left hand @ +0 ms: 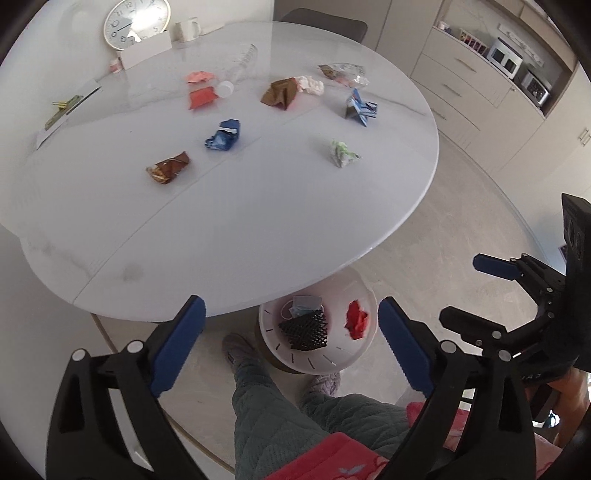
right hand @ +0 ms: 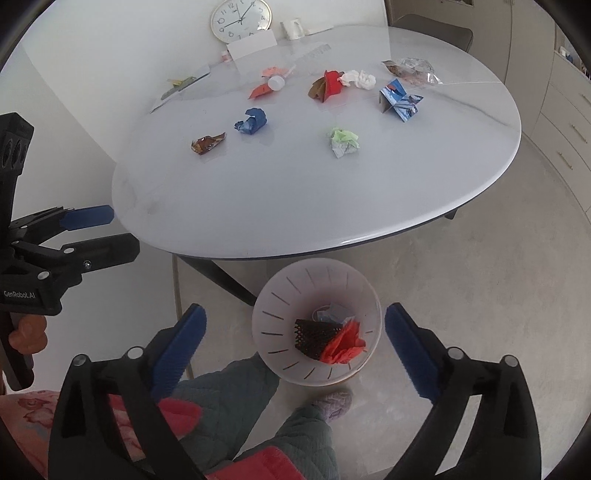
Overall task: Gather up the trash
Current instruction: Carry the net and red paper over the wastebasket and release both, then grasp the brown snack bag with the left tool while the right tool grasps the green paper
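A white waste bin stands on the floor by the round white table. It holds a black mesh piece, red paper and a bluish item. Several crumpled scraps lie on the table: a brown wrapper, a blue wrapper, a green-white wad, a blue folded card. My left gripper is open and empty above the bin. My right gripper is open and empty above the bin.
A clock, a mug and a white card stand at the table's far side. A clear bottle lies there. Cabinets line the right. The person's legs and slippers are beside the bin.
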{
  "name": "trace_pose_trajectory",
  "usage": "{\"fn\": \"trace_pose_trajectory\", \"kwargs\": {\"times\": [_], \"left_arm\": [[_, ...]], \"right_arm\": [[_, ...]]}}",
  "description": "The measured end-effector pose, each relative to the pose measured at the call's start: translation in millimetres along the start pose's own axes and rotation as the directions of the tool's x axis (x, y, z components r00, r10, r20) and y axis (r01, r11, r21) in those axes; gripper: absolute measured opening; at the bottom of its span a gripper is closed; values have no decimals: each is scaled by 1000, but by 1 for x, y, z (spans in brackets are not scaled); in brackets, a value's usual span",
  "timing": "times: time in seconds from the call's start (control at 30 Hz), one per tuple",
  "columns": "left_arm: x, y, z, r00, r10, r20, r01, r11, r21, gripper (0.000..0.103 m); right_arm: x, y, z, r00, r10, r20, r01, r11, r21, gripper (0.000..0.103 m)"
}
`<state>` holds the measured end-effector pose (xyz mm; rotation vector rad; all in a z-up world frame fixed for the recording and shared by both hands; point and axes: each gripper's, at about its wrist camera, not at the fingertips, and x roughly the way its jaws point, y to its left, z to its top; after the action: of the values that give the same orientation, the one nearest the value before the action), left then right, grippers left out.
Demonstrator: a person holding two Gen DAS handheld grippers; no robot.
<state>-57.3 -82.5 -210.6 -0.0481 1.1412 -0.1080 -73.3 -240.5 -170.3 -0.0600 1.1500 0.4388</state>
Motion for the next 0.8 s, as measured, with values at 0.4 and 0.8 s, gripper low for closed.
{"fn": "trace_pose_trajectory", "kwargs": {"times": [0.4,0.8], "left_arm": [[-44,58,21,984,98,151,-73,984,-164,95],[-49,82,53,964,153,216,-107,971,-213,95]], "right_arm": [[-48,-4,36,986,-100,130,103,995,-16,101],[-61,-10,80,973,-128,193,129,992,6,101]]}}
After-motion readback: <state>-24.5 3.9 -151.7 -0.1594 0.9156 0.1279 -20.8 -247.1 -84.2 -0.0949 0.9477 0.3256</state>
